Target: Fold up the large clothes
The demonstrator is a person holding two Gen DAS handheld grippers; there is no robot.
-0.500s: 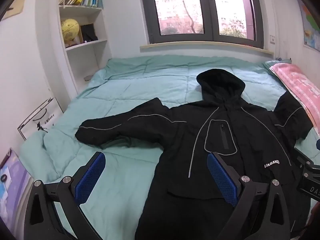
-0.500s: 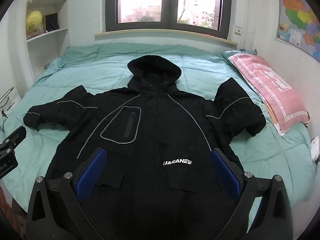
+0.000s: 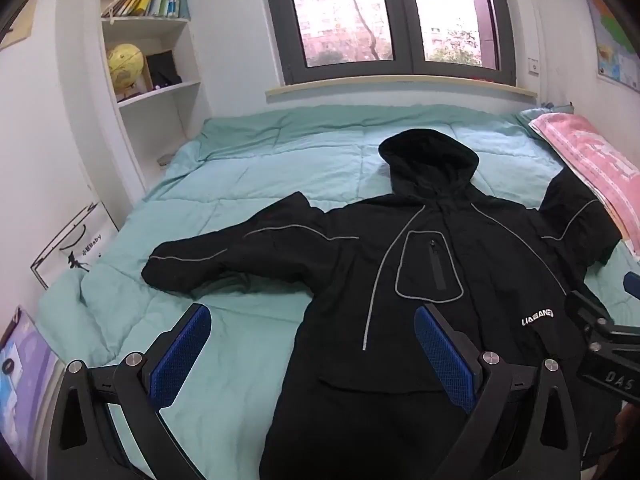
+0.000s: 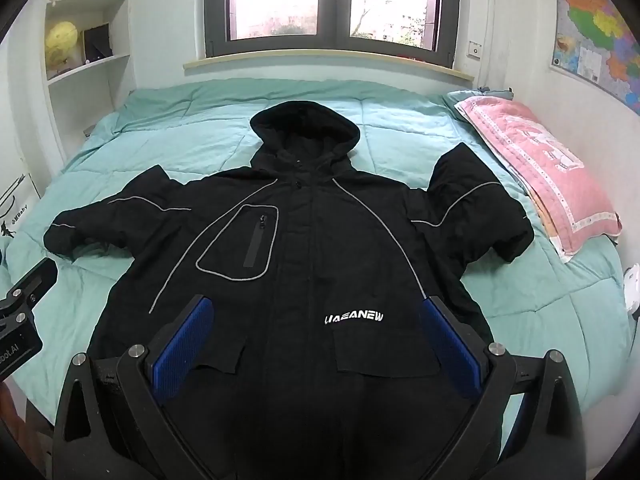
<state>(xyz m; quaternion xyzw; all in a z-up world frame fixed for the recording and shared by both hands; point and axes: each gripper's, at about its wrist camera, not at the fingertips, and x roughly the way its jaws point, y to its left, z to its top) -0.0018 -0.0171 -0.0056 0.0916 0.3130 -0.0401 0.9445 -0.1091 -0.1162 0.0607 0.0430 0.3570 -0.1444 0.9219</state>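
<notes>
A large black hooded jacket [image 4: 312, 248] with grey piping and a white logo lies face up on the teal quilt [image 4: 180, 128], hood toward the window, both sleeves spread out. It also shows in the left wrist view [image 3: 440, 280]. My left gripper [image 3: 312, 344] is open and empty, held above the jacket's left hem and the quilt beside it. My right gripper [image 4: 316, 336] is open and empty, held above the jacket's lower front. The jacket's left sleeve [image 3: 224, 252] points left; its right sleeve [image 4: 476, 212] reaches toward the pillow.
A pink pillow [image 4: 540, 172] lies along the bed's right side. A white bookshelf [image 3: 148, 80] with a yellow globe stands at the far left. A window [image 4: 332, 4] is behind the bed. Boxes [image 3: 68, 248] stand by the bed's left edge.
Both views have shifted very slightly; the jacket lies unchanged and both grippers stay open.
</notes>
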